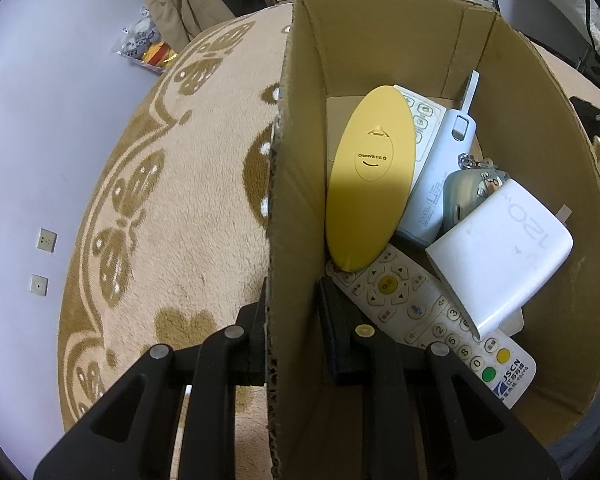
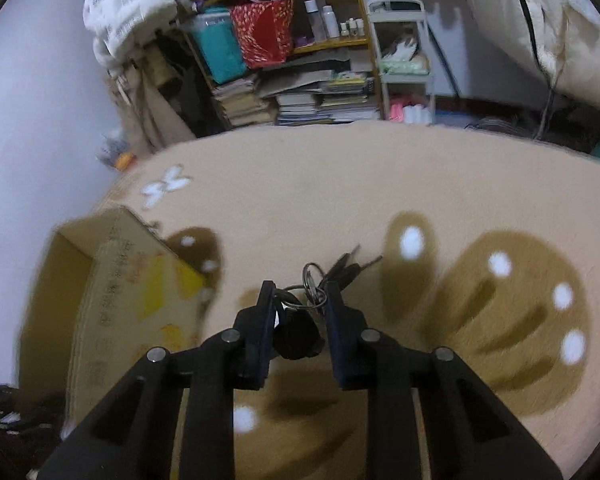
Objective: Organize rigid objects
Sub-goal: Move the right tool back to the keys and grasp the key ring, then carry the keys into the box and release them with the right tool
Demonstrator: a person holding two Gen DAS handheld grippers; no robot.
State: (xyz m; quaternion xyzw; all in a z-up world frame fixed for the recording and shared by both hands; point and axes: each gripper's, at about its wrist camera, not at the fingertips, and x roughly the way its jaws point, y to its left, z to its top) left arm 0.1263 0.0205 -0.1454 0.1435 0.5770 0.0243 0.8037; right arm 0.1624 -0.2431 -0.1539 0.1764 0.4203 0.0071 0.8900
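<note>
My left gripper [image 1: 292,336] is clenched on the cardboard box [image 1: 548,168] wall, steadying it for loading. My right gripper [image 2: 300,304] grasps the key bunch [image 2: 320,280] above the rug [image 2: 340,184]; the box sits at nine o'clock.

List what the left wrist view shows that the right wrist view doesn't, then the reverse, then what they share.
Left wrist only: the left gripper clamped on the box wall, and inside, a yellow oval remote, white JSCN remote, white charger and blue power bank.
Right wrist only: the right gripper holding a key bunch.
Both: the cardboard box and patterned rug.
</note>
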